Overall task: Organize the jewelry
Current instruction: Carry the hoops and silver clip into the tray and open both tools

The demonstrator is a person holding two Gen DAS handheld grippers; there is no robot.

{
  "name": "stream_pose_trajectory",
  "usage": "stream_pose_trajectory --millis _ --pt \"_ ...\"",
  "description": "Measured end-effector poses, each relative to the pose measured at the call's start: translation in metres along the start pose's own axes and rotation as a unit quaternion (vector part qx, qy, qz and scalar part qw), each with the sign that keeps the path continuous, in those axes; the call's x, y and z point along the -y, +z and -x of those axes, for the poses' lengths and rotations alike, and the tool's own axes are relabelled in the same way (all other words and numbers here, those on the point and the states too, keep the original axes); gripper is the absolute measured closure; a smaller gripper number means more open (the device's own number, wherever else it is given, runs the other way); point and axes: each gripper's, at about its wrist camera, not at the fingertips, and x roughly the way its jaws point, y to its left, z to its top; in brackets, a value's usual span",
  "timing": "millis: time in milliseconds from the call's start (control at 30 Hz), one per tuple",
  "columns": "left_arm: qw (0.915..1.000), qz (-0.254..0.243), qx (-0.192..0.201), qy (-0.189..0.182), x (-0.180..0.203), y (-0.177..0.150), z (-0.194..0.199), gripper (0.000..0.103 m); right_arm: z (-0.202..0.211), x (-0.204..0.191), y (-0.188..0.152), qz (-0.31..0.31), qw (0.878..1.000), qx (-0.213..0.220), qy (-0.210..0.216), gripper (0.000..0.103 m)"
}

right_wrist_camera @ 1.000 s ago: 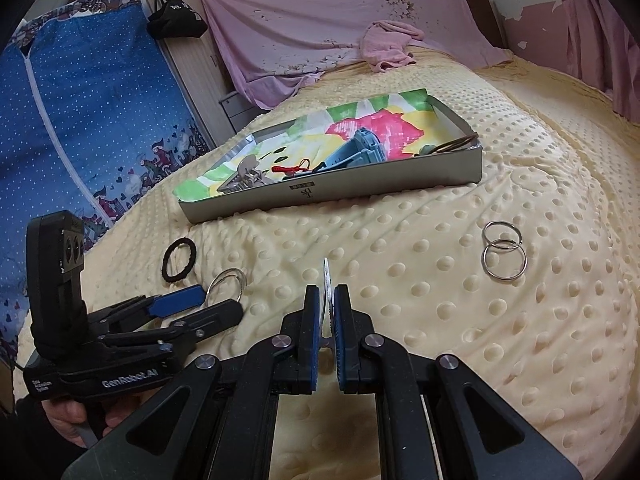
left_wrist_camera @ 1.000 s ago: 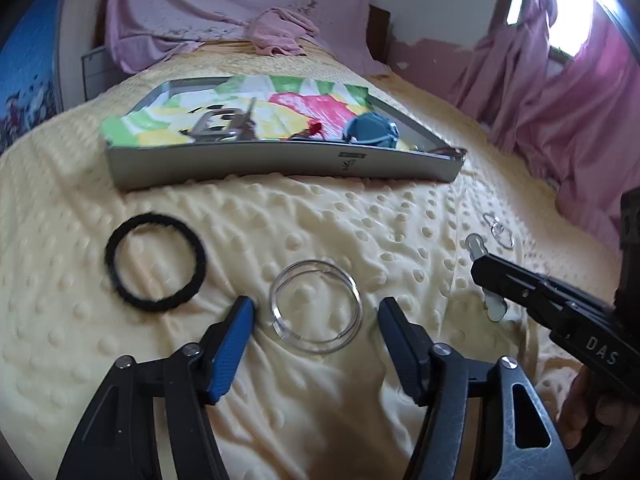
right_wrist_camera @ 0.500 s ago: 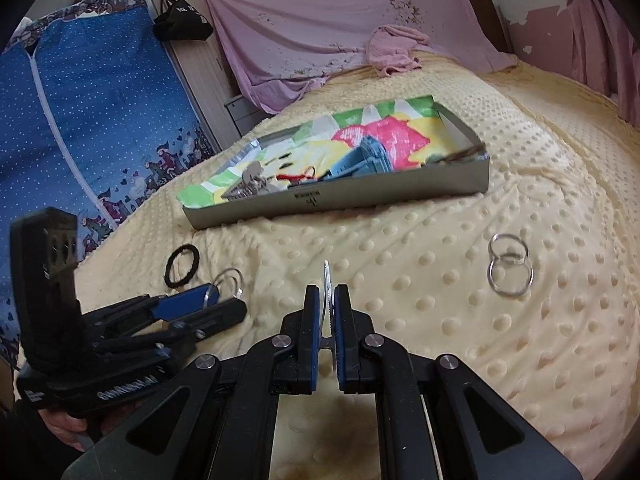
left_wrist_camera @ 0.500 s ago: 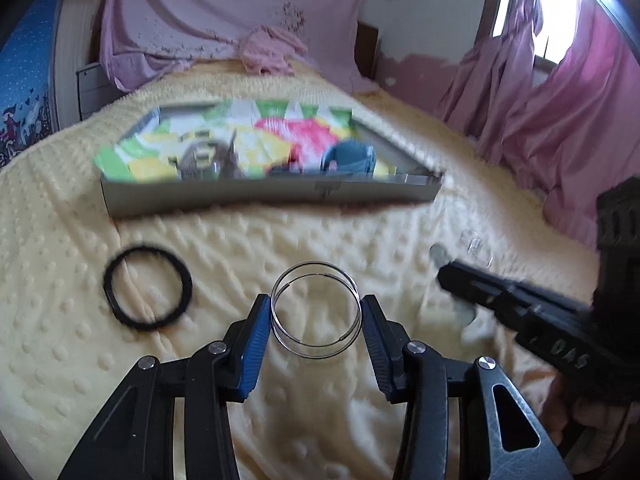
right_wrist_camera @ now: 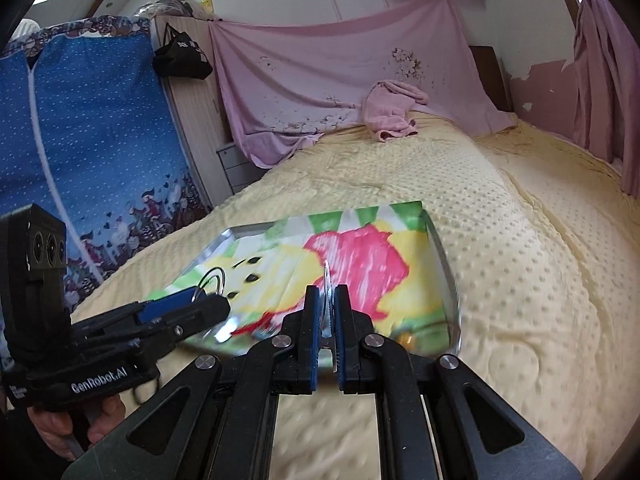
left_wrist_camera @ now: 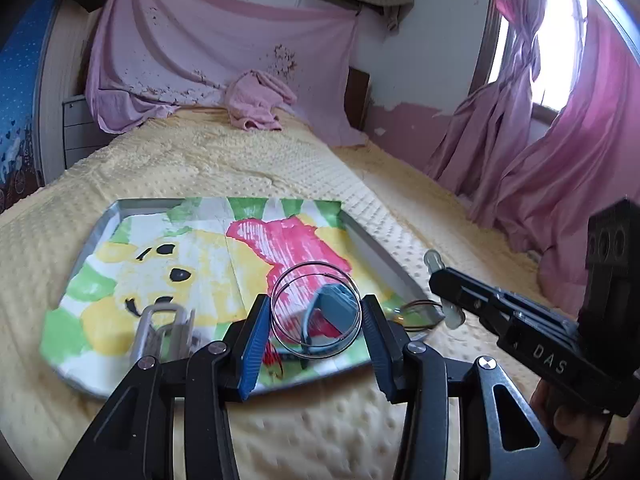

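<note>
The left claw (left_wrist_camera: 316, 322) grips a pair of thin wire bangles (left_wrist_camera: 316, 310), standing upright, face toward the camera, above the tray (left_wrist_camera: 372, 248). The right claw (right_wrist_camera: 327, 322) is clenched on a flat, edge-on piece (right_wrist_camera: 327, 280), possibly a hair clip, pointing up.

- I see thin silver hoops (left_wrist_camera: 316, 310), two rings stacked, upright between my left tongs (left_wrist_camera: 316, 336), pads pressed on either side, raised above the tray (left_wrist_camera: 372, 246).
- My right tongs (right_wrist_camera: 329, 320) pinch a small flat pale piece (right_wrist_camera: 327, 280) edge-on; I cannot tell what it is.
- The tray is a shallow metal one on the bed, lined with a yellow, pink and green cartoon paper.
- In the tray lie a grey-blue item (left_wrist_camera: 336, 304), a silver clasp-like piece (left_wrist_camera: 160, 328), something red (left_wrist_camera: 274, 360) and a thin brown hoop (left_wrist_camera: 420, 312) at its near right corner.
</note>
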Motion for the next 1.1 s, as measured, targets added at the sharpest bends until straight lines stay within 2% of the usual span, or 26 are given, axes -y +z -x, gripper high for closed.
stream_pose_trajectory --millis 200,367,400,433,500,600,733,800,867,933,1033,1100 --pt "0.9988 0.001 -0.047 0.015 -0.004 -0.008 -0.036 0.059 -0.041 0.016 -0.011 -0.002 0.998 -0.052 -0.019 0.096" --pt "0.9977 0.018 -0.063 0.02 -0.014 -0.016 -0.045 0.059 -0.046 0.023 -0.023 -0.005 0.998 -0.061 -0.029 0.096" --pt "0.9975 0.022 -0.064 0.021 -0.015 -0.017 -0.045 0.054 -0.046 0.024 -0.023 -0.007 0.998 -0.062 -0.03 0.096" --pt "0.9973 0.027 -0.064 0.023 -0.017 -0.017 -0.044 0.043 -0.045 0.025 -0.024 -0.008 0.998 -0.061 -0.029 0.096" --pt "0.9977 0.035 -0.053 0.025 -0.019 -0.017 -0.041 0.034 -0.043 0.027 -0.024 -0.006 0.998 -0.061 -0.033 0.096" --pt "0.9982 0.041 -0.036 0.027 -0.019 -0.016 -0.035 0.027 -0.032 0.028 -0.024 -0.005 0.998 -0.05 -0.036 0.096" --pt "0.9985 0.048 -0.015 0.023 -0.015 -0.015 -0.022 0.025 -0.005 0.028 -0.022 -0.006 0.999 -0.019 -0.044 0.094" --pt "0.9988 0.042 0.003 0.025 -0.009 -0.014 -0.012 0.02 0.01 0.028 -0.021 -0.006 0.999 -0.002 -0.047 0.083" --pt "0.9988 0.033 0.025 0.025 -0.002 -0.013 0.001 0.015 0.027 0.026 -0.021 -0.001 0.999 0.018 -0.05 0.053" --pt "0.9982 0.024 0.047 0.027 0.004 -0.013 0.016 0.007 0.047 0.022 -0.021 0.006 0.998 0.04 -0.055 0.051" --pt "0.9966 0.02 0.072 0.034 0.008 -0.015 0.039 0.005 0.071 0.017 -0.024 0.008 0.996 0.061 -0.064 0.051" --pt "0.9944 0.02 0.093 0.046 0.008 -0.018 0.058 0.001 0.086 0.013 -0.027 0.007 0.995 0.075 -0.068 0.042"
